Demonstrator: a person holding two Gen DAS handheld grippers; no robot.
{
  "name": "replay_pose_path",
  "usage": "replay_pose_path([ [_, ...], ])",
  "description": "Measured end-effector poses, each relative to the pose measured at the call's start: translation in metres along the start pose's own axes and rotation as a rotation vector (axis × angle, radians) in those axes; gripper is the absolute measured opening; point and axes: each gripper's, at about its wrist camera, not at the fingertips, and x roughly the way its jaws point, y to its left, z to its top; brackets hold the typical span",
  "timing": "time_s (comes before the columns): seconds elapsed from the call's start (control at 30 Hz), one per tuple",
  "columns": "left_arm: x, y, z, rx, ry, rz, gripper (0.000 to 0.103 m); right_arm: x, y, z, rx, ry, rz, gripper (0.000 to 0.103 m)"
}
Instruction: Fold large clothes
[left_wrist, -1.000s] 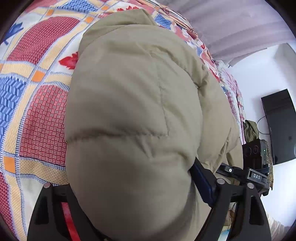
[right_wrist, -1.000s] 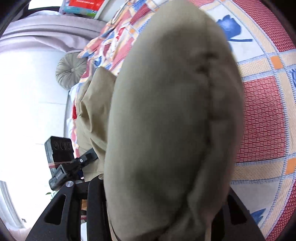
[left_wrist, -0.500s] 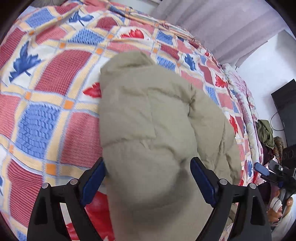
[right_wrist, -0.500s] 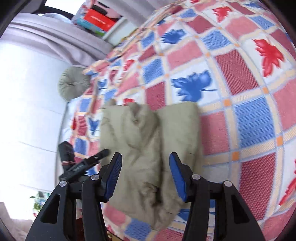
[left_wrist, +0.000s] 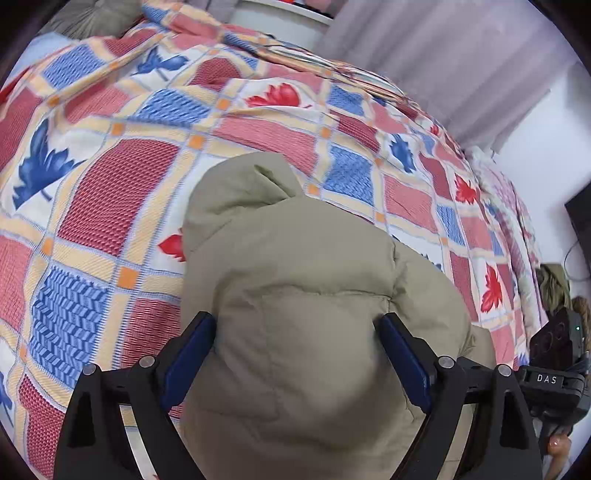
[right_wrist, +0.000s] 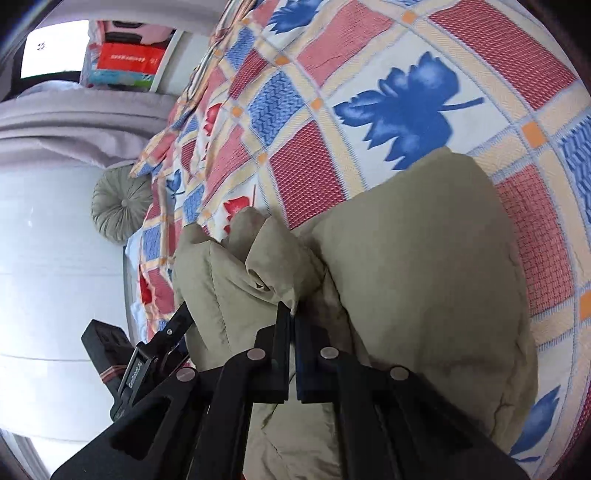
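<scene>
Two views are given: on the left wrist, the left tool (left_wrist: 297, 354) is seen spread wide over the beige puffer jacket (left_wrist: 314, 295) on the patterned bed (left_wrist: 118, 184); only on the right wrist is the right tool (right_wrist: 293, 314) seen clenched beside a jacket fold.

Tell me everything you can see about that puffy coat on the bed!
The coat is khaki, puffy and quilted with stitched seams, in smooth fabric. It lies folded into a thick bundle on the checked bedspread, with a pointed fold at the far end. The left gripper stands open around it, pads apart. The right gripper is shut, its tips at a small fold of the coat; whether it pinches that fold is unclear.
</scene>
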Motion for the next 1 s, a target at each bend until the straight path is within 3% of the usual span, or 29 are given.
replay_pose_path([
  [0.2, 0.017, -0.061, -0.023, 0.196, 0.016, 0.087, 0.09, -0.021, -0.034, -0.026, -0.042, -0.035, -0.179, 0.0],
  [0.33, 0.026, -0.082, -0.037, 0.29, 0.012, 0.151, 0.095, -0.021, -0.066, -0.036, 0.004, -0.025, -0.182, 0.0],
  [0.5, 0.026, -0.078, -0.038, 0.284, 0.018, 0.159, 0.095, -0.038, -0.062, -0.041, 0.01, -0.021, -0.186, 0.0],
  [0.73, 0.024, -0.078, -0.037, 0.281, 0.02, 0.183, 0.095, -0.076, -0.015, -0.078, -0.182, -0.03, -0.172, 0.0],
  [1.0, -0.044, -0.064, -0.053, 0.27, -0.02, 0.184, 0.095, -0.046, -0.002, -0.097, -0.287, 0.063, -0.246, 0.0],
])
